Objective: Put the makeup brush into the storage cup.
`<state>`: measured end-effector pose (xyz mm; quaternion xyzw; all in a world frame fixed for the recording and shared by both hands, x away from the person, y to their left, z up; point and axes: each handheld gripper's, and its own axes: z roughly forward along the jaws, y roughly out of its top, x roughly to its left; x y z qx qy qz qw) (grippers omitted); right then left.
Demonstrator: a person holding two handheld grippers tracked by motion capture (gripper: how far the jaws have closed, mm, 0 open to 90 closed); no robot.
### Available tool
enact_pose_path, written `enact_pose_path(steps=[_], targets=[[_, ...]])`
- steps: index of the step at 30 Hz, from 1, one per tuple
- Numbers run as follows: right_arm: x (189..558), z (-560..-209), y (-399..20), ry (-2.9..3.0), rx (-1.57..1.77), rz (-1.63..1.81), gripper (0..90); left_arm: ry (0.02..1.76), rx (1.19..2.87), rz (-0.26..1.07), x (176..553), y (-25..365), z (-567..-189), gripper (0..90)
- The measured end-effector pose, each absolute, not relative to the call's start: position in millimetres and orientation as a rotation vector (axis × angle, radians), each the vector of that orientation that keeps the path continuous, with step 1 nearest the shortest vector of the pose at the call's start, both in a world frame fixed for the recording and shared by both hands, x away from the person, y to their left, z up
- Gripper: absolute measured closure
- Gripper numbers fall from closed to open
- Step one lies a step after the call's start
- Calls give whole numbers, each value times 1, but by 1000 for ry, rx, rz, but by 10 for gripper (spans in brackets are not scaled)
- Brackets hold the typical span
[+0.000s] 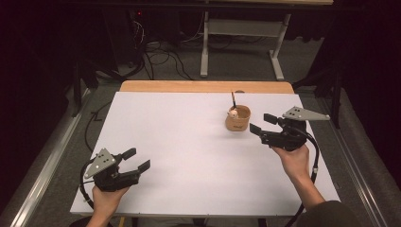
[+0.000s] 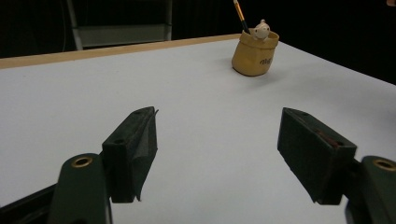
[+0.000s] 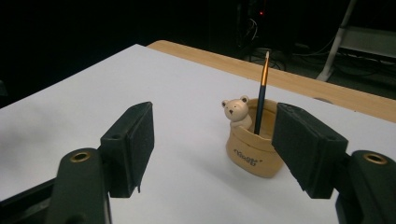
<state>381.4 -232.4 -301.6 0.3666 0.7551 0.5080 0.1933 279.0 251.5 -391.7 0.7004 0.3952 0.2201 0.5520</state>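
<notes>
A tan pot with a small white bear figure on its rim stands on the white table, right of centre and toward the back. A thin dark brush stands upright in it. My right gripper is open just right of the pot, jaws pointing at it and apart from it. In the right gripper view the pot, bear and brush sit beyond the wide jaws. My left gripper rests open at the front left, nothing between its jaws; the pot is far off in its view.
The table's wooden far edge shows behind the white sheet. A white-framed desk leg set and loose cables lie on the floor beyond. Metal rails run along the table's left side.
</notes>
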Motion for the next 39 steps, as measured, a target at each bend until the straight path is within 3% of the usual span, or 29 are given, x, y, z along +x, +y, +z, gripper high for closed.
enact_pose_path(steps=[39], targets=[[334, -313, -243, 2112, 1031, 1498, 293, 932, 1658, 523, 278, 250, -391, 292]])
